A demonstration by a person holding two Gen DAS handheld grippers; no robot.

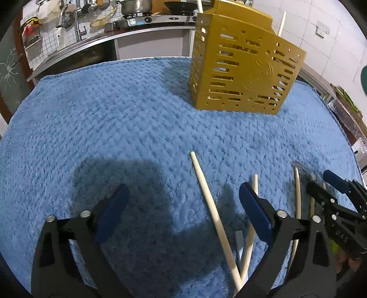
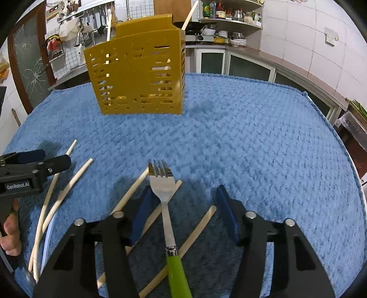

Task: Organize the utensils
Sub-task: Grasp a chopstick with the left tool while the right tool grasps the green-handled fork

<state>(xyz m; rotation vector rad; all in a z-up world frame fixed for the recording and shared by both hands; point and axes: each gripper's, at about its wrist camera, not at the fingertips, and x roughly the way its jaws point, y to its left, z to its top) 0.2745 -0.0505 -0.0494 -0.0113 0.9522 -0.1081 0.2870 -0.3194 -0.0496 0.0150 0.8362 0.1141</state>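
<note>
A gold slotted utensil holder stands on the blue towel, with two chopsticks sticking out of its top; it also shows in the right wrist view. My left gripper is open and empty above a pale chopstick that crosses another. My right gripper is open, low over a green-handled fork lying across several chopsticks. Two more chopsticks lie left, near the left gripper.
The blue towel covers the whole table. Kitchen counters, a sink, a stove with pots and shelves lie behind the table. A thin flat utensil lies by the left chopsticks.
</note>
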